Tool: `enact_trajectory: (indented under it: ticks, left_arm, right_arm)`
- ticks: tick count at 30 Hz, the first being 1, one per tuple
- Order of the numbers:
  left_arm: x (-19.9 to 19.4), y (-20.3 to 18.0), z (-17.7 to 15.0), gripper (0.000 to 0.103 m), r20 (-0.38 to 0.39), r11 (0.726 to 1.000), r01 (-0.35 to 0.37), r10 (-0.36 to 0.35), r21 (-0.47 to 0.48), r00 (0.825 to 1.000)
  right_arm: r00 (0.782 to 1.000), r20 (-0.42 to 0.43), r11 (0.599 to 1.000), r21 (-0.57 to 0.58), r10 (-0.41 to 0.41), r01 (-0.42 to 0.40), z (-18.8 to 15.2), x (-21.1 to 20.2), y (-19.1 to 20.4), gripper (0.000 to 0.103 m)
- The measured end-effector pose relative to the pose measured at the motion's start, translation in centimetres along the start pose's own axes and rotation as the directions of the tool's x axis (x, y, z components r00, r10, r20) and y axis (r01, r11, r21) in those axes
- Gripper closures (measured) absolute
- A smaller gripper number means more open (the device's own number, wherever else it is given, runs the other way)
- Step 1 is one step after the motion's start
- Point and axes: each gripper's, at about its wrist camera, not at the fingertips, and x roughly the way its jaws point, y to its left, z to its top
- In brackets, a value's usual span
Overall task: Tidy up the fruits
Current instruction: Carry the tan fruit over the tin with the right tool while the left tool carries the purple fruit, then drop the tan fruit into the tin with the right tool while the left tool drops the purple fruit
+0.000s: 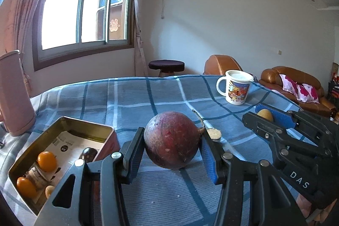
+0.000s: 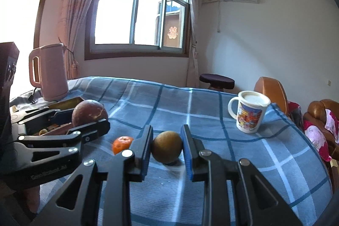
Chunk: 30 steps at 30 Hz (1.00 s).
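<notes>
A: How is the left gripper (image 1: 172, 151) set?

B: It is closed onto a dark red round fruit (image 1: 172, 139), which is pinched between the two blue pads (image 1: 208, 159) and appears raised just above the blue checked cloth (image 1: 127, 96). A dried stem is seen curling from the fruit's right side.

A: And the right gripper (image 2: 167, 151)?

B: Its jaws are spread around a brownish-green round fruit (image 2: 167, 147), which is resting on the cloth. The left pad is seen at the fruit's edge, while a narrow gap is left on the right, so no firm hold is shown.

A: What is found just beside each?

B: A small orange fruit (image 2: 121, 144) is lying on the cloth just left of the right gripper. Beside the left gripper, a gold metal tin (image 1: 31, 154) is seen, open on top. Two orange fruits (image 1: 47, 161) and a paper sheet are held in it; a dark rounded item is also there, too dim to identify.

A: Further out?

B: A printed mug (image 1: 235, 87) with a pale lid is standing upright toward the far right of the worktop. A pink kettle (image 2: 49, 72) is placed at the far left, behind the tin. Beyond the worktop, a dark round stool (image 1: 166, 66) is seen below the window (image 1: 84, 12), and a brown leather sofa (image 1: 296, 82) at the right.
</notes>
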Motion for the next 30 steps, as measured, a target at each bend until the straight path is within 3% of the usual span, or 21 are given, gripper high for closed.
enact_trajectory:
  ticks: [30]
  left_arm:
    - [-2.7, 10.4, -0.5, 0.051, -0.024, 0.982, -0.162, 0.160, -0.093, 0.987]
  right_arm:
    - [0.982, -0.025, 0.977, -0.098, 0.188, -0.190, 3.2, 3.5, 9.7, 0.073]
